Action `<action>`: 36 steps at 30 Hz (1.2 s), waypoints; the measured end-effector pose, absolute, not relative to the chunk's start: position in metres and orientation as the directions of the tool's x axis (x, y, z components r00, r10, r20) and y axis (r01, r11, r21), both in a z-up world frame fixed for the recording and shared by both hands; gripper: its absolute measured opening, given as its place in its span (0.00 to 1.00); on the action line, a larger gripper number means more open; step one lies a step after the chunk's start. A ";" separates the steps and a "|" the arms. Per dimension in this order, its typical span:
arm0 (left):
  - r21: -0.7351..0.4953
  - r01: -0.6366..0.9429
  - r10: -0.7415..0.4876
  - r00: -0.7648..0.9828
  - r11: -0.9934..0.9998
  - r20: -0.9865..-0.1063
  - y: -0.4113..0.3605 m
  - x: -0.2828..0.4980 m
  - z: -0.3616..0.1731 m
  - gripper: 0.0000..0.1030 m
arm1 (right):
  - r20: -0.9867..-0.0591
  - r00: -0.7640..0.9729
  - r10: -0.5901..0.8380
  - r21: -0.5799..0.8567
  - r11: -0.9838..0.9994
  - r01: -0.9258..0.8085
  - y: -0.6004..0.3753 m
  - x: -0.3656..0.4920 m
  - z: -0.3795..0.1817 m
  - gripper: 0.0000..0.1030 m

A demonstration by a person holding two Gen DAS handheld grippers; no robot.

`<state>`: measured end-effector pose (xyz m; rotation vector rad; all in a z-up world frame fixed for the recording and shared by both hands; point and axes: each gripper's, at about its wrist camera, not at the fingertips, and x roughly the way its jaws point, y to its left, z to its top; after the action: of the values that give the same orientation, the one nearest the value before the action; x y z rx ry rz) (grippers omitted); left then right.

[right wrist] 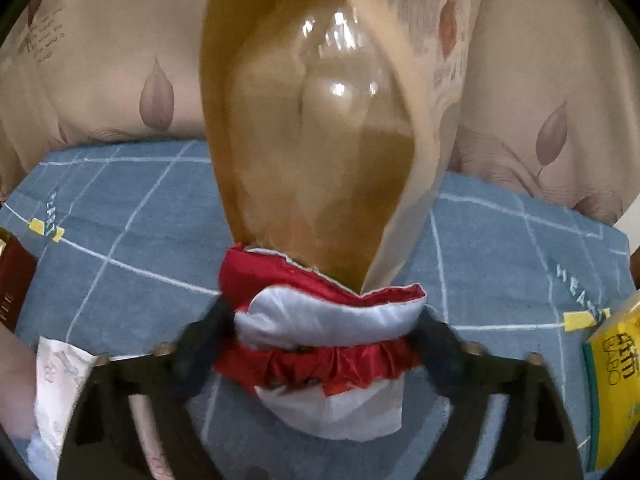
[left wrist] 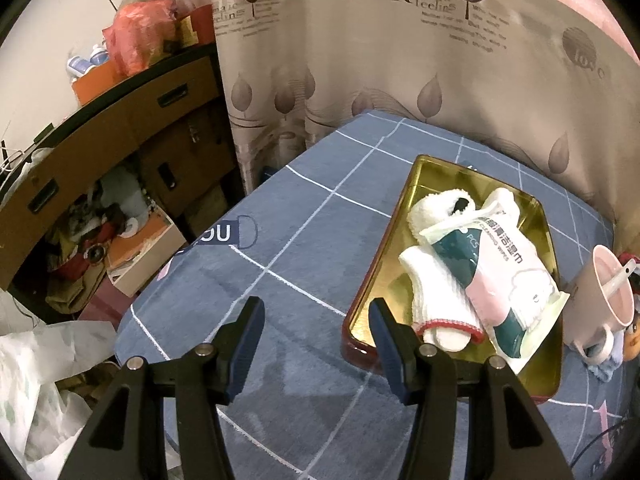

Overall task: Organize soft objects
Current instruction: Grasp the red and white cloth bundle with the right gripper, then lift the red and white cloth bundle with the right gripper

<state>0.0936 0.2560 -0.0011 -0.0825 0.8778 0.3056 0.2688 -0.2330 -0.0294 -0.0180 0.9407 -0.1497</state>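
In the left wrist view a gold tray with a dark red rim (left wrist: pixel 362 312) lies on the blue checked cloth. It holds a fluffy white soft piece (left wrist: pixel 434 210), a white sock with a red cuff (left wrist: pixel 440 300) and a wet-wipes pack (left wrist: pixel 504 276) lying across them. My left gripper (left wrist: pixel 316 306) hangs open over the cloth just left of the tray, nothing between its fingers. In the right wrist view my right gripper (right wrist: pixel 324 324) is shut on the red-and-white cloth part of a soft toy (right wrist: pixel 320 312). The toy's shiny brown body (right wrist: pixel 304 168) rises ahead and hides much of the table.
A pink mug with a white spoon (left wrist: pixel 600 300) stands right of the tray. A yellow box (right wrist: pixel 612 392) sits at the right edge of the right wrist view. A printed curtain (left wrist: pixel 400 60) backs the table. A cluttered cabinet (left wrist: pixel 100 140) and white bags stand beyond the left edge.
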 end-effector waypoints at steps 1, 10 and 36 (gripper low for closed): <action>0.056 -0.296 0.231 0.601 0.954 -0.765 0.255 0.094 -0.001 0.54 | -0.815 0.567 -0.120 -0.066 0.991 0.114 -0.234 0.269 -0.033 0.53; 0.075 -0.179 0.177 0.671 0.981 -0.720 0.222 0.088 0.012 0.54 | -0.800 0.591 -0.099 -0.036 0.992 0.117 -0.242 0.234 -0.031 0.30; -0.036 0.640 -0.438 0.483 0.767 -0.758 -0.053 0.076 0.035 0.67 | -0.793 0.577 -0.198 0.027 0.934 0.357 -0.375 0.078 -0.022 0.30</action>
<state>0.0765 -0.0528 0.0349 0.2673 0.8371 -0.6665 0.0776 -0.3753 -0.0224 0.1922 0.9001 -0.3271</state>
